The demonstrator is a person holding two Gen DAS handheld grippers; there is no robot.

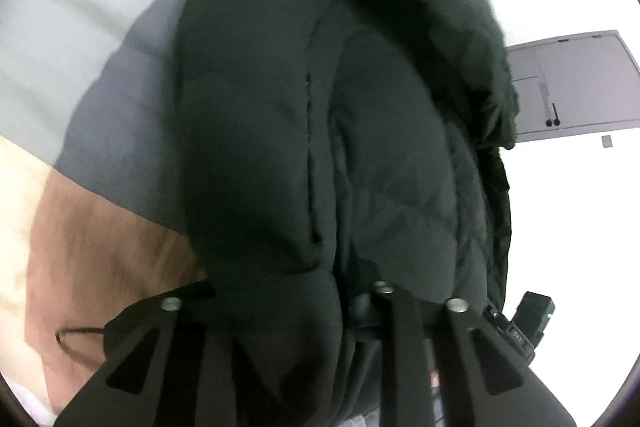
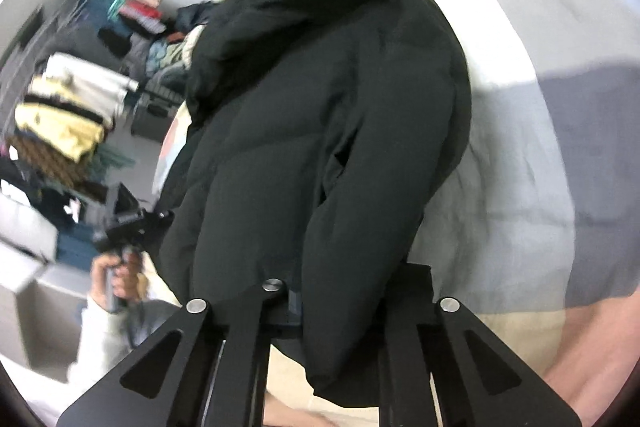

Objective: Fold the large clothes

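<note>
Nearest your left lens, the left gripper [image 1: 320,303] has the black coat [image 1: 320,115] bunched between its 2 fingers; padded cloth spills over the linkage and hides the tips, but the fabric is pinched there, so the tongs are clenched on the coat. From that grip the coat rises up the middle of the view, a stitched seam running along it, and its far end is a dark crumpled mass, blurred. To the left of the coat you see the bedspread [image 1: 120,131] in broad grey, white, tan and cream patches. To the right, far off, a grey door [image 1: 576,87] stands against a white wall.

In your right view, the right gripper [image 2: 340,299] likewise bites the coat [image 2: 320,131], a thick fold hanging down between the 2 fingers and over the near bar; these tongs too are clenched on it. The coat stretches away from you, lying over the bedspread [image 2: 520,167], which fills the right side with grey, white and pink blocks. At near left your left hand [image 2: 116,279], in a white sleeve, grips the handle of the other gripper, which meets the coat's left edge. Farther left, beyond the bed, piles of clothes [image 2: 80,107] in yellow, white, blue and red sit in a blurred jumble.
</note>
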